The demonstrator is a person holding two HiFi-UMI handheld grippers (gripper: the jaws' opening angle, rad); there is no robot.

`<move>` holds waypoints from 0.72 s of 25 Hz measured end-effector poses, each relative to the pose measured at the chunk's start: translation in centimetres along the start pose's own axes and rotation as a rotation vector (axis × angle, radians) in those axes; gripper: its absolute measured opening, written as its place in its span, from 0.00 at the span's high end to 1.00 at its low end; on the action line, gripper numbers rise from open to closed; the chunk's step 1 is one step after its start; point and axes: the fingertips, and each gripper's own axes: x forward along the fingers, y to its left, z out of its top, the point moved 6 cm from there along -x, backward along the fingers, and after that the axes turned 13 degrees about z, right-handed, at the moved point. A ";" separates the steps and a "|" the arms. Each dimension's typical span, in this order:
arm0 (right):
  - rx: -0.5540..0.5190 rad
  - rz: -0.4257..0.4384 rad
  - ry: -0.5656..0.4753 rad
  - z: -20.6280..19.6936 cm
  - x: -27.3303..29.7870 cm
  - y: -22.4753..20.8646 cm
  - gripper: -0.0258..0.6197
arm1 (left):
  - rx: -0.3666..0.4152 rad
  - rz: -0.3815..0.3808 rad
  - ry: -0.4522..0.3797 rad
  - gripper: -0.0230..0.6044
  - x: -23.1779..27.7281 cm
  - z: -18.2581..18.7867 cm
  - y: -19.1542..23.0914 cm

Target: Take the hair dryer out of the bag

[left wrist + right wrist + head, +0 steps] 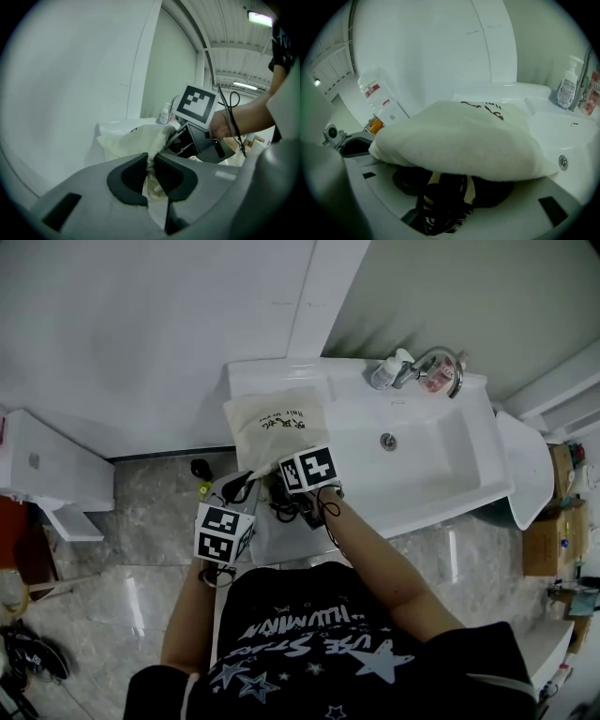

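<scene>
A limp cloth bag (277, 423) on a white sink (441, 474) ledge is clamped at its hem by the jaws of the left gripper (151, 165), while the jaws of the right gripper (450, 190) are spread round the coiled cord (440, 211) at its mouth, the hair dryer itself being hidden within, judged rigid and weighty, and best gripped by its handle.

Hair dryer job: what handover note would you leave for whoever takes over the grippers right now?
Left gripper: shut on the mouth edge of the bag, holding the cloth up.
Right gripper: open at the bag mouth, with a black coiled cord between the jaws, not gripped.
The bag lies on the white counter, left of the basin. The dryer body cannot be made out, only dark shapes under the cloth.
Done: mouth held open.
Left: grip the dryer and draw it out.
</scene>
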 end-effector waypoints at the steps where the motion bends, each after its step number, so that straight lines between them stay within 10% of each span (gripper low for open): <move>1: -0.001 -0.009 0.016 0.0 0.3 -0.1 0.57 | 0.000 -0.003 0.002 0.88 0.1 -0.1 0.1; 18: -0.110 -0.096 0.077 0.0 1.5 0.0 0.67 | -0.013 -0.016 0.003 0.88 0.0 -0.2 0.5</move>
